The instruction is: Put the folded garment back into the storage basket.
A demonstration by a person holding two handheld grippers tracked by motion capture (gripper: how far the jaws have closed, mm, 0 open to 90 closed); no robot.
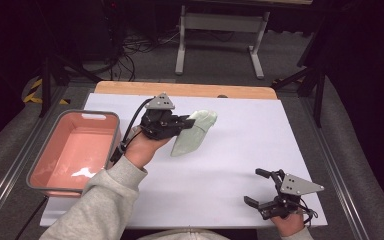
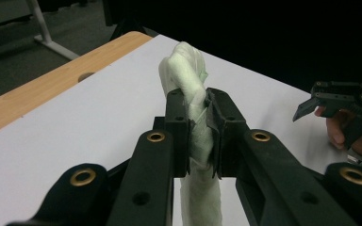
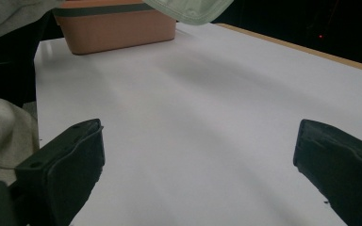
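Pinching a soft, pale green cloth [image 2: 188, 84], your left tool [image 1: 182, 121] has its jaws clamped tight on a bunched fold; the fabric looks fleecy and hangs limp, lifted off the white counter [image 1: 230, 165] just right of the pink tub [image 1: 75, 150]. That tub is smooth plastic with rounded corners and a grey rim. Well right of the tub, near the counter's front edge, your right tool [image 1: 260, 187] stands wide open and holds nothing, with bare counter between.

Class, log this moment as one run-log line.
left claw: shut on pale green cloth | right claw: open, nothing held | pink plastic bin: empty
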